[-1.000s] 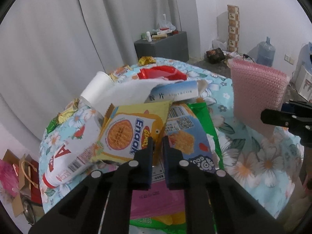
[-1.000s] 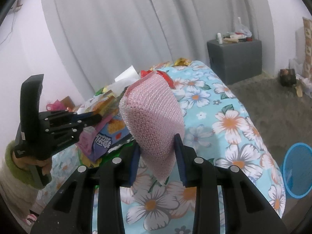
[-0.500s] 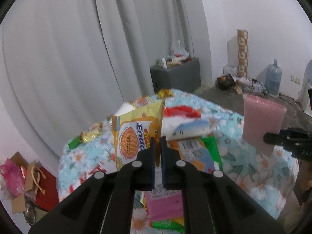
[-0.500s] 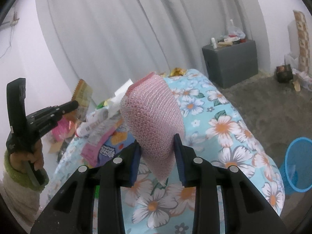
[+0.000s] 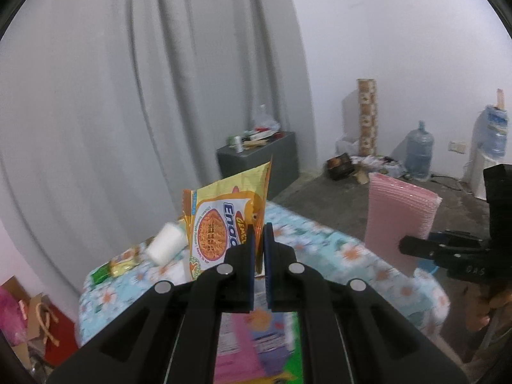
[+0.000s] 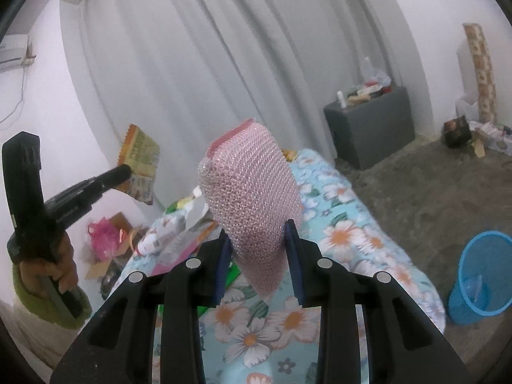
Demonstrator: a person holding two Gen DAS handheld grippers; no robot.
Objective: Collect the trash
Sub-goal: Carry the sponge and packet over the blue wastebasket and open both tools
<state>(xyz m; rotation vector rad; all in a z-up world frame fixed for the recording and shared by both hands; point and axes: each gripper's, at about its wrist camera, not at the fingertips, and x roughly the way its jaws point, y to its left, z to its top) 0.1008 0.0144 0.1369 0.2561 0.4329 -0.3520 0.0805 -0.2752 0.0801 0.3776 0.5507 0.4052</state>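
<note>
My left gripper [image 5: 259, 233] is shut on a yellow snack wrapper [image 5: 224, 220], held upright in the air above the flowered table [image 5: 377, 272]. The right wrist view shows the same left gripper [image 6: 123, 171] with the snack wrapper [image 6: 140, 160] at the left, a hand below it. My right gripper [image 6: 257, 240] is shut on a pink mesh sponge [image 6: 252, 188], lifted over the table [image 6: 345, 233]. In the left wrist view the pink sponge [image 5: 396, 220] hangs from the right gripper [image 5: 406, 246] at the right. A blue mesh bin [image 6: 480, 275] stands on the floor to the right of the table.
More wrappers [image 5: 252, 342] and a white bottle [image 5: 166, 246] lie on the table. A grey cabinet [image 6: 371, 128] stands by the curtain. A water jug [image 5: 419, 150] and a patterned roll [image 5: 366, 115] are by the far wall. Paper bags [image 6: 105, 240] sit on the floor at left.
The left gripper has lifted the yellow wrapper off the pile and up above the table. The right gripper has risen a little with the pink sponge still in it.
</note>
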